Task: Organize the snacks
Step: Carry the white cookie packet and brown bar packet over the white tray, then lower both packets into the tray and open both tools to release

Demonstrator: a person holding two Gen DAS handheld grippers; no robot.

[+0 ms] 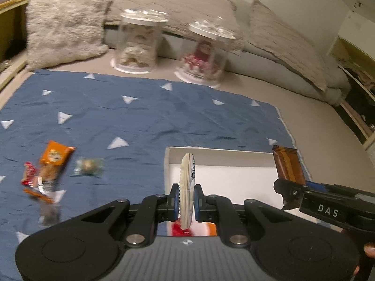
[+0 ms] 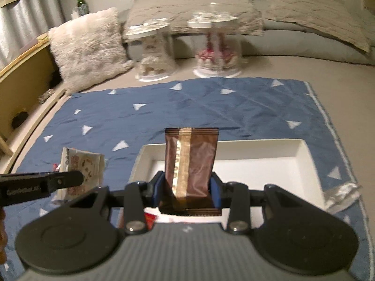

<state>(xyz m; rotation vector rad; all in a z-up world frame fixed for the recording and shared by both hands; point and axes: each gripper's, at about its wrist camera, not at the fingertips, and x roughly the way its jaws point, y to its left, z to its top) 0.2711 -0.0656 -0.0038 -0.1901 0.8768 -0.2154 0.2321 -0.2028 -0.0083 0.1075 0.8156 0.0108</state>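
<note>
My left gripper is shut on a white snack packet, held edge-on above the near left part of the white tray. The same packet shows flat in the right wrist view. My right gripper is shut on a brown snack packet, held upright over the tray; it also shows in the left wrist view. Loose on the blue cloth lie an orange packet, a red packet and a clear-wrapped sweet.
Two lidded clear jars with snacks stand beyond the cloth: a left one and a right one. A fluffy cushion and grey pillows lie behind. A silver wrapper lies right of the tray.
</note>
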